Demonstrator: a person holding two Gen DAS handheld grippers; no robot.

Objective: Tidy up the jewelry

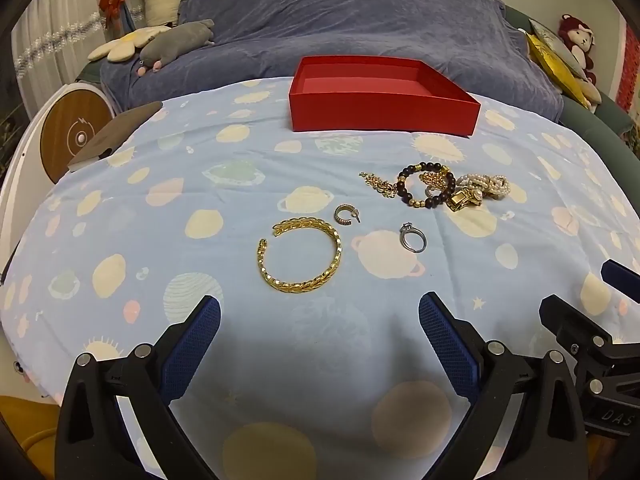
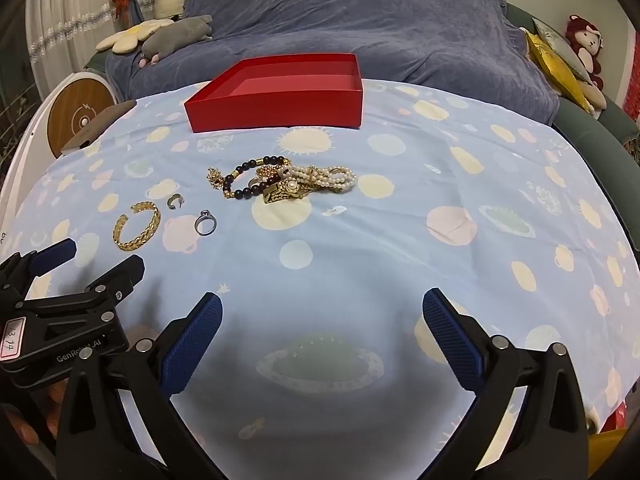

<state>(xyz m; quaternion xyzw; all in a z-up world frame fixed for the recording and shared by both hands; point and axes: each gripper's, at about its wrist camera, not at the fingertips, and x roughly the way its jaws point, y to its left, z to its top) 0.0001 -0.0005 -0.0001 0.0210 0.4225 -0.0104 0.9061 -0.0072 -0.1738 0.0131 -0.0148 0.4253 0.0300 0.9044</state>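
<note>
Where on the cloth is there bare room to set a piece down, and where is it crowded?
Bare cloth runs right of the pearl bracelet, and between the red box and the gold bangle. The red box itself looks empty. Crowded: the tangled pile, with earring and ring close by.

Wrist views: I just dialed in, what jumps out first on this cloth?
The red box stands open at the far side of the planet-print cloth, no jewelry visible inside. Nearer lie a gold cuff bracelet, a silver ring and a small hoop earring, with a tangled pile of beads, pearls and chains to their right.
</note>
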